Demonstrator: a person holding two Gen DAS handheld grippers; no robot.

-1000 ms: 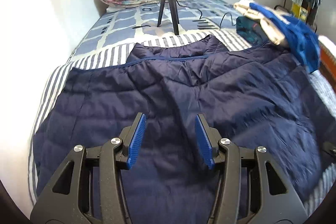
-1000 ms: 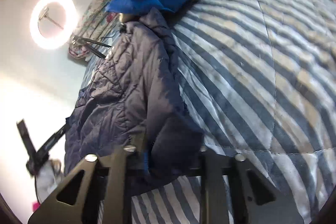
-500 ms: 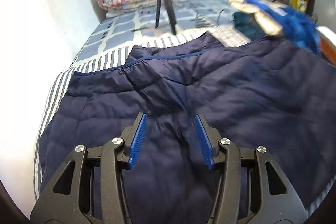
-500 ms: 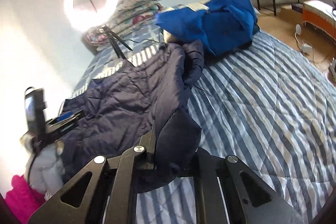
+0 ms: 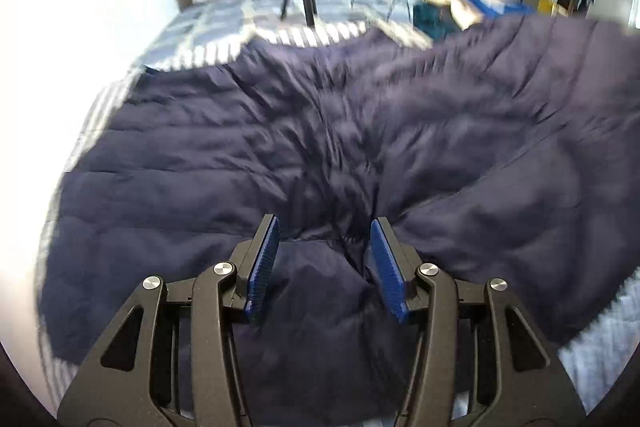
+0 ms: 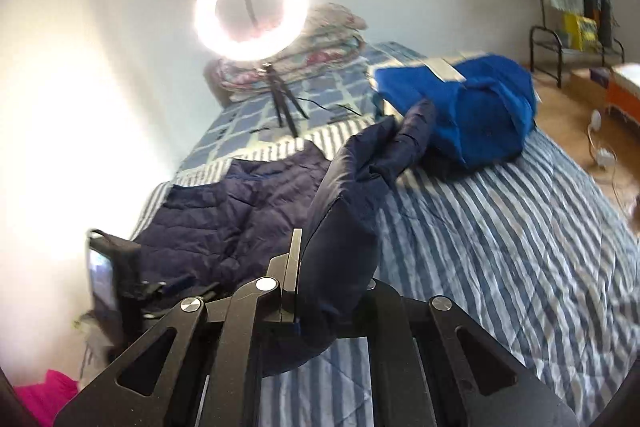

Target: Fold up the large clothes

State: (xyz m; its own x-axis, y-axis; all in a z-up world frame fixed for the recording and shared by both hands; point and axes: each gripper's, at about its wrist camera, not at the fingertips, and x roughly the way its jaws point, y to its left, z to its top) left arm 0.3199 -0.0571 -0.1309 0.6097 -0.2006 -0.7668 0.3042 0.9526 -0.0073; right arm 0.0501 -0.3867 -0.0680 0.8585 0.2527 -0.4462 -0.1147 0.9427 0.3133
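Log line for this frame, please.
stage: folding | right gripper: shut on navy jacket sleeve, lifted | left gripper: open over jacket | bed

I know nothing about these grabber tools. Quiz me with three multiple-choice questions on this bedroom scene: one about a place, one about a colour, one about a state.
1. Where does the ring light stand?
A. on the bed, by the folded quilt
B. on the floor
C. on the shelf

2. What colour is the jacket spread on the bed?
A. red
B. navy
C. white

3. How is the right gripper?
A. open and empty
B. shut on the sleeve
C. out of view

Answers:
1 A, its tripod legs rest on the bed in front of the quilt.
2 B, the quilted cloth is dark blue.
3 B, the sleeve is pinched between its fingers and lifted.
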